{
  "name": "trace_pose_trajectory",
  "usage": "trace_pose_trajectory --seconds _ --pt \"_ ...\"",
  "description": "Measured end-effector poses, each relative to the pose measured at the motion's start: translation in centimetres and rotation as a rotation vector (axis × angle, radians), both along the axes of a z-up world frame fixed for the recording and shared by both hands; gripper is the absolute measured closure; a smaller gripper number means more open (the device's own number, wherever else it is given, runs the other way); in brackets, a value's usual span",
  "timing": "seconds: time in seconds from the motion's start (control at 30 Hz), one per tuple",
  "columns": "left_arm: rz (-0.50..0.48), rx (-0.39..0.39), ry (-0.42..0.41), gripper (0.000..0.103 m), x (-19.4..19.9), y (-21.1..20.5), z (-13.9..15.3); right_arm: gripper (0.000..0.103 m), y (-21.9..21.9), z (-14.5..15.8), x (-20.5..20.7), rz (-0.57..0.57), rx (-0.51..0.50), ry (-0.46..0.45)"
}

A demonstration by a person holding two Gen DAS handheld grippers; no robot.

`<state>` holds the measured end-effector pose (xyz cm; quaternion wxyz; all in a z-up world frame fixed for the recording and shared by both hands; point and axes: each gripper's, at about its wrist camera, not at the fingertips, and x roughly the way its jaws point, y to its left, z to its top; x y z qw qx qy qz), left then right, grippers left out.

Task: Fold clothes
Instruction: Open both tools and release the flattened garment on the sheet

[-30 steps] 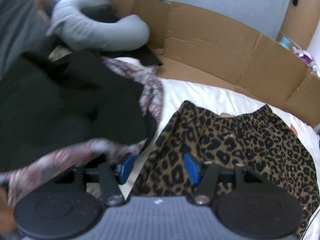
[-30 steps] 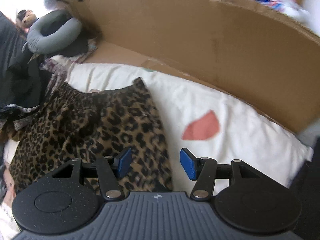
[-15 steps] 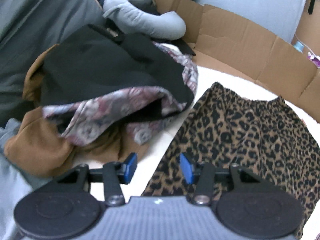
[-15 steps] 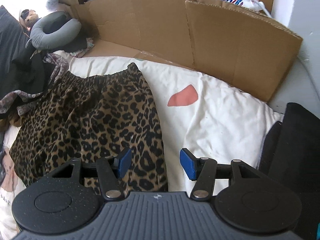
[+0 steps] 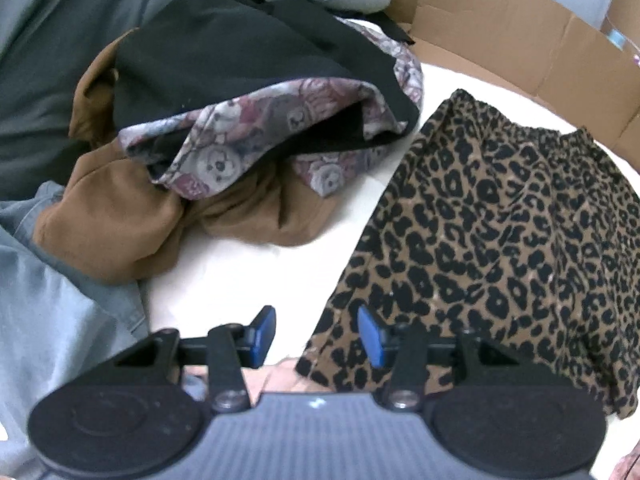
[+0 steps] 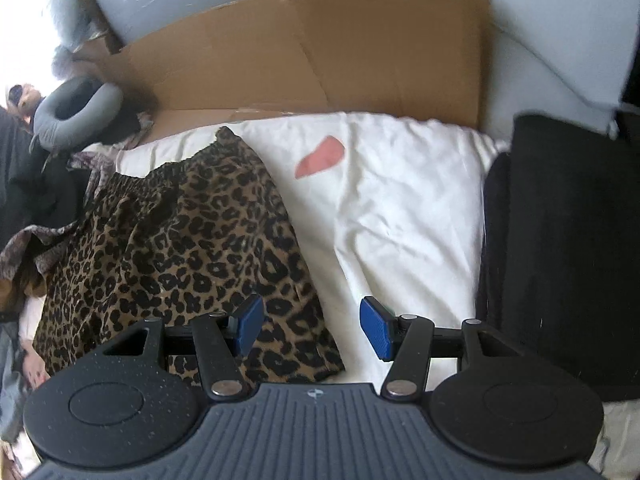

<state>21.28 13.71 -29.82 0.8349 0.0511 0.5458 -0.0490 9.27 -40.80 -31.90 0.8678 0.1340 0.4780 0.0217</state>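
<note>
Skirt [image 6: 172,240] lies spread flat on bed [image 6: 400,208], waistband far from both grippers. Left gripper [image 5: 316,334] over near-left hem corner, right gripper [image 6: 310,326] over near-right; both wide, empty. Probably lining up a hem grab; contact unclear.

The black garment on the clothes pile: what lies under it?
Under the black garment a floral fabric shows, and below that a brown garment resting on the white sheet. Whatever lies deeper in the pile is covered.

Skirt [image 5: 500,216] right of clothes pile [image 5: 224,128]
</note>
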Motion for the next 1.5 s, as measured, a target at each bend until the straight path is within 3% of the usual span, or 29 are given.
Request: trace_pose_trajectory --seconds 0.23,0.67,0.8,0.97,1.23,1.4,1.43,1.47,1.5 --pt "0.022 -0.007 0.017 0.055 -0.7 1.1 -1.4 0.043 -0.8 -2.0 -1.3 -0.042 0.001 0.027" --pt "0.056 -0.043 0.043 0.057 -0.7 2.4 -5.6 0.043 -0.5 -5.5 -0.1 -0.024 -0.017 0.085" --pt "0.091 -0.098 0.063 0.057 -0.8 3.0 -6.9 0.043 -0.7 -7.0 0.6 -0.010 0.010 0.116" --pt "0.081 -0.100 0.062 0.057 -1.0 2.8 -7.4 0.043 -0.4 -8.0 1.0 -0.006 0.031 0.111" --pt "0.072 -0.120 0.050 0.060 -0.8 2.7 -7.6 0.047 1.9 -8.7 2.3 0.095 0.017 0.115" --pt "0.060 -0.132 0.033 0.063 -1.0 2.5 -7.8 0.049 0.7 -10.3 2.6 0.048 0.094 0.149" --pt "0.059 -0.133 0.031 0.068 -1.0 2.6 -7.8 0.051 0.3 -10.4 2.6 0.033 0.114 0.149" --pt "0.063 -0.135 0.029 0.082 -1.1 2.7 -7.8 0.059 -0.1 -10.5 2.5 0.019 0.132 0.151" --pt "0.072 -0.136 0.027 0.088 -1.1 2.8 -7.7 0.069 -0.3 -10.4 2.5 0.016 0.143 0.155"
